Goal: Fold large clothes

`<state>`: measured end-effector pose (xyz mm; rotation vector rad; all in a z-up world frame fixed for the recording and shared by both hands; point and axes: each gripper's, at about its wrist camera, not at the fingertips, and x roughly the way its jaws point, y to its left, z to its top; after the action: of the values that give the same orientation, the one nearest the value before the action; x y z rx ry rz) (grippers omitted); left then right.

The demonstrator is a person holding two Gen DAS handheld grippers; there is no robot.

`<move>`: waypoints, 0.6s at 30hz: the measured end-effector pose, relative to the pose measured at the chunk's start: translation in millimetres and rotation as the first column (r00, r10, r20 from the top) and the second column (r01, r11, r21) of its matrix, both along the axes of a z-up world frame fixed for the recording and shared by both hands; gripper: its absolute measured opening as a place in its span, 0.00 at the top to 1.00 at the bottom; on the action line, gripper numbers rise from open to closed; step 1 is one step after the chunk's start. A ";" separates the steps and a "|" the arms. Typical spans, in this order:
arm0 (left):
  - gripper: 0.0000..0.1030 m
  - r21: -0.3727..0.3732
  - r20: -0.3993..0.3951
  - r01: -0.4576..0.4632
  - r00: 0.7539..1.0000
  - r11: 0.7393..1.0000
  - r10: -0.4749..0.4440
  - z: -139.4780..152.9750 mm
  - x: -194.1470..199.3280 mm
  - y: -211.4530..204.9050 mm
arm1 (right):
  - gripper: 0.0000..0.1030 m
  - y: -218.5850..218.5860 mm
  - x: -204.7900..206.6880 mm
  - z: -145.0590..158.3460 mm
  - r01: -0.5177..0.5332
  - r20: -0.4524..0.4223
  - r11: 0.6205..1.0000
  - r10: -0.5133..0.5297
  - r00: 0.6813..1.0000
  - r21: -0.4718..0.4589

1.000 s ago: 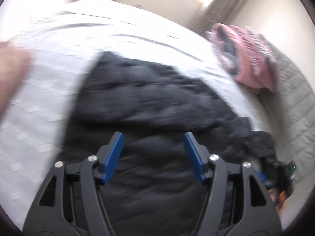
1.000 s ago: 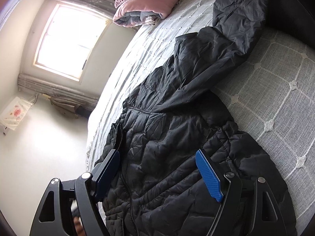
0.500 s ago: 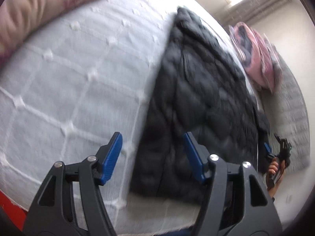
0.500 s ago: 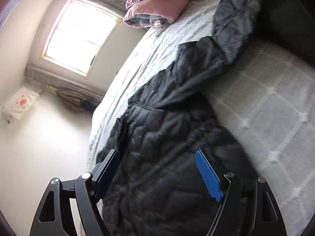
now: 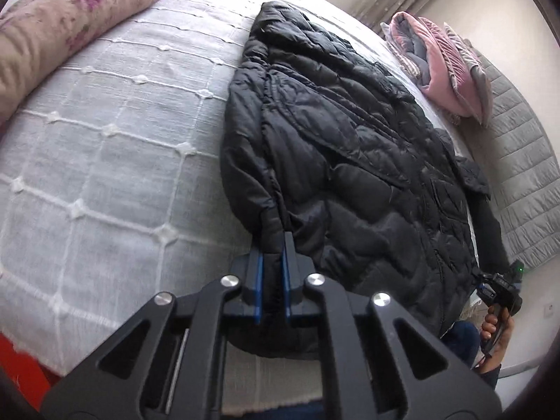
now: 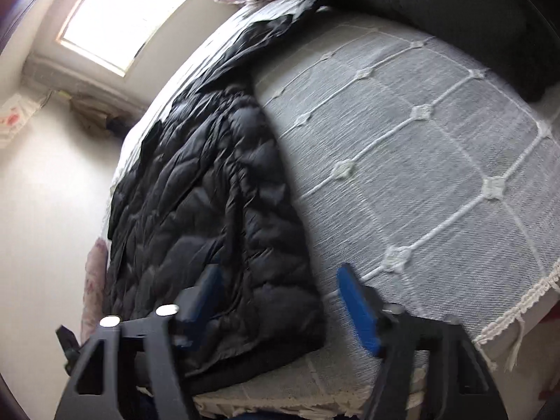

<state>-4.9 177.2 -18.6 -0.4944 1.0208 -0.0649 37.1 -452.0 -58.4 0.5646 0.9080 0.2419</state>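
Observation:
A black quilted puffer jacket (image 5: pixel 350 154) lies spread on a grey-white checked bedspread (image 5: pixel 105 147). My left gripper (image 5: pixel 272 245) is shut on the jacket's sleeve cuff (image 5: pixel 271 225) near the bed's front edge. In the right wrist view the same jacket (image 6: pixel 210 210) lies along the bed's left side, its hem at the bed's near edge. My right gripper (image 6: pixel 280 301) is open, its blue pads either side of the jacket's hem corner, not clamping it. The right gripper also shows in the left wrist view (image 5: pixel 497 287), held in a hand at the jacket's far corner.
A floral bolster (image 5: pixel 59 24) lies at the far left of the bed. Folded pink and grey blankets (image 5: pixel 441 70) are stacked at the head. A dark garment (image 6: pixel 472 17) lies at the upper right in the right wrist view. A window (image 6: pixel 129 10) is behind.
My left gripper has gone from open over the jacket to shut on the sleeve cuff. My right gripper has swung toward the jacket's hem corner at the bed edge and stays open.

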 end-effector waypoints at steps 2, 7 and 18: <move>0.91 0.001 0.004 -0.002 1.000 1.000 0.002 7.5 -7.6 -1.4 | 0.85 9.8 4.6 1.1 -0.013 -0.014 1.000 0.012 1.000 -0.022; 0.91 0.093 -0.026 0.023 0.999 0.995 -0.020 2.8 -2.3 -17.7 | 0.92 5.0 15.8 8.1 0.062 0.011 0.997 -0.061 0.998 -0.051; 0.77 0.046 -0.017 -0.113 0.993 0.993 0.114 8.1 -1.1 16.7 | 0.51 3.4 -5.8 14.1 0.056 0.060 0.974 -0.044 0.997 -0.218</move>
<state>-6.0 193.9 -10.5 -0.5125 1.0093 0.0642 31.3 -448.5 -44.3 0.3734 0.8532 0.1090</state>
